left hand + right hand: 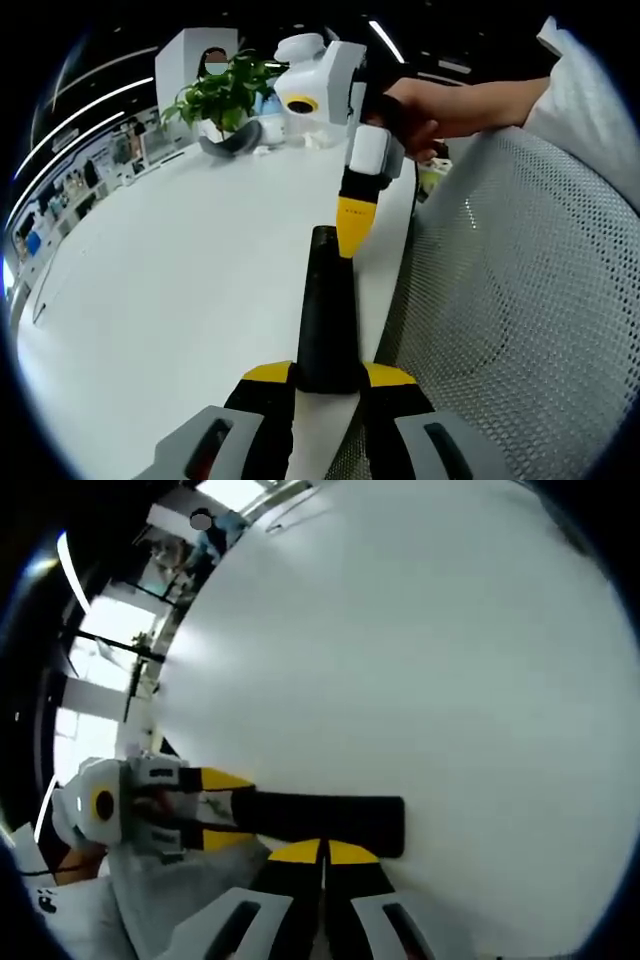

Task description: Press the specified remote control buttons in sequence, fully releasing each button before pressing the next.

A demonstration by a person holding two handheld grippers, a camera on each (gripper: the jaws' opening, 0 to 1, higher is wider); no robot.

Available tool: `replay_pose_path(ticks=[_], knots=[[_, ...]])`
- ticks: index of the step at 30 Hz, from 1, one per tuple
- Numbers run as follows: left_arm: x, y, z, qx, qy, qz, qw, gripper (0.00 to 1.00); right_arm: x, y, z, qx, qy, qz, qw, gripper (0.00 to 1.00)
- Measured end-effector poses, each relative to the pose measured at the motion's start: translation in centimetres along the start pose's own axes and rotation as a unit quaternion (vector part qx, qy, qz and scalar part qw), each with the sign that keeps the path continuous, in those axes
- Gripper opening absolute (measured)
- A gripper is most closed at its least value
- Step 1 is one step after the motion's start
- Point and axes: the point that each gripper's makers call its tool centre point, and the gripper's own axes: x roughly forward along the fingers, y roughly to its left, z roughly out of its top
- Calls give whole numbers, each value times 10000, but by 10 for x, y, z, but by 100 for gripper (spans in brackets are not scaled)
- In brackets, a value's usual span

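My left gripper (328, 385) pinches the near end of the black remote control (326, 310) at the white table's (180, 290) edge. Its long axis runs straight toward my right gripper (322, 852), whose pressed-together tips rest against its far end.

The desk (180, 290) presents a plain white surface that extends away toward the far end of the room. A potted plant (225, 95) with green leaves stands on the far part of the desk, and small white items (262, 150), too small to identify, lie just beside its base. A chair back (520, 300) of grey mesh stands at the near edge of the desk. Shelving (70, 190) lines the far wall. Long strip lights (95, 110) run along the dark ceiling. In the right gripper view, the desk (420, 650) appears as a bare white surface, with bright windows (110, 630) beyond its edge.
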Motion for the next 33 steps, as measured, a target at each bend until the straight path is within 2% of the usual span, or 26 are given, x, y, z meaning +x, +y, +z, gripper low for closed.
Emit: replay_pose_path(ticks=[10, 28, 33], knots=[[0, 0, 0, 7, -6, -7, 10000, 25, -3, -6, 0, 55, 9, -139, 9999, 0], [0, 0, 0, 7, -30, -12, 10000, 25, -1, -6, -1, -273, 18, -391, 9989, 0], [1, 0, 0, 24, -24, -10, 10000, 25, -2, -7, 0, -69, 23, -274, 9996, 0]])
